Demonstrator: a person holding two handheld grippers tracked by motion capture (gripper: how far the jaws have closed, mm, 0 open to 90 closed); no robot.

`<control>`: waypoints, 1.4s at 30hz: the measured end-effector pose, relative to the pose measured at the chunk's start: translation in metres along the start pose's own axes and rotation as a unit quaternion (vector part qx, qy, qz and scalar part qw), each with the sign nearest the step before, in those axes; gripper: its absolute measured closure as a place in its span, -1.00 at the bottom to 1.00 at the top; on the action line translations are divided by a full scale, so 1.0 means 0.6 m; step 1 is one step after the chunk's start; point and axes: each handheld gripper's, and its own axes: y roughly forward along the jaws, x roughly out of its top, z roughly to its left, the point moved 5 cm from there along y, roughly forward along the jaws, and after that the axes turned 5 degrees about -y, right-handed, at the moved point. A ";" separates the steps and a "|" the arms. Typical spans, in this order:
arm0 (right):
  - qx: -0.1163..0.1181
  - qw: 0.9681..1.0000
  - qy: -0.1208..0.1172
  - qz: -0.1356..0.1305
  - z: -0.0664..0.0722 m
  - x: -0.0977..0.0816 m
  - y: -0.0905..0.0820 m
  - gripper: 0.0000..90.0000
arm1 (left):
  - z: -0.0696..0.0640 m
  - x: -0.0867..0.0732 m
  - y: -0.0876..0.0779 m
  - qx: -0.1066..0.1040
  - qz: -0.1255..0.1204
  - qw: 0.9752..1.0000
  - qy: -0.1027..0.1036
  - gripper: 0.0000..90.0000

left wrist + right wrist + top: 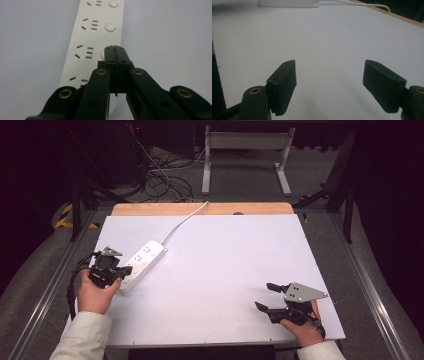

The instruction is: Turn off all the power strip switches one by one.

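A white power strip (142, 259) is being shown lying at an angle on the left part of a white table (215, 280), its white cord (182, 222) running off toward the table's far wooden edge; the left gripper (126, 269) is being held by the person's left hand (95, 292) over the near end of the strip, the jaws being pressed fully together with nothing caught between them; in the left gripper view, the closed tips (115, 48) are being seen over a round white button (103, 53) beside the third socket of the strip (96, 32), though contact with the button cannot be told; two further buttons (110, 26) are being shown farther along the strip.

The right gripper (265, 296) is being held by the right hand (302, 327) near the table's front right corner, well apart from the strip; its jaws are being kept wide apart and nothing is being gripped; in the right gripper view, the two black pads (284, 85) are being seen above bare white tabletop (329, 50), with the strip's end (288, 3) and cord (354, 3) lying far off at the top of the frame.
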 end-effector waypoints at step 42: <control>-0.001 1.000 -0.002 0.000 -0.001 -0.001 -0.002 -0.39 | 0.004 0.011 0.051 0.025 0.025 0.999 -0.001 1.00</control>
